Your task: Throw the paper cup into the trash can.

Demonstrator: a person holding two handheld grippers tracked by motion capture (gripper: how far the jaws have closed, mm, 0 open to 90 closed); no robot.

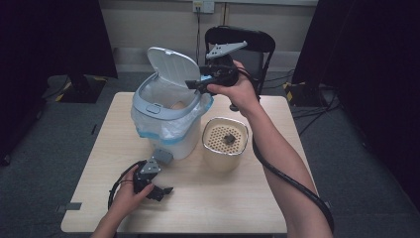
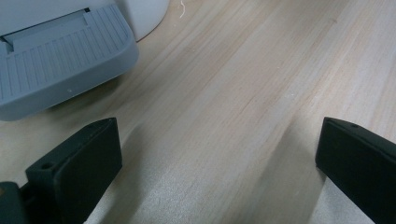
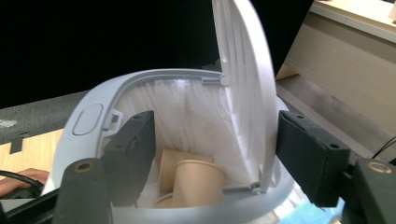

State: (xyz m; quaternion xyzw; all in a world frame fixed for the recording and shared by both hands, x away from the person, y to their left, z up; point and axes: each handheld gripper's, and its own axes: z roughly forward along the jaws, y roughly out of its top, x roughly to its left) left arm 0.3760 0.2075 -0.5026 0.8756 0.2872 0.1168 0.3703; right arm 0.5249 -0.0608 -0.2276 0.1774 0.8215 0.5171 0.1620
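To shut the one bin [image 1: 148, 106] cleanly, I judge the right gripper [image 1: 190, 84], jaws apart and empty either side of the bin's one raised lid [image 1: 171, 62], should push it down squarely, while the left gripper [image 1: 166, 191] lies spread and empty before the bin, one beige pot [image 1: 223, 153] just beside it, at least two paper cups [image 3: 194, 182] inside it
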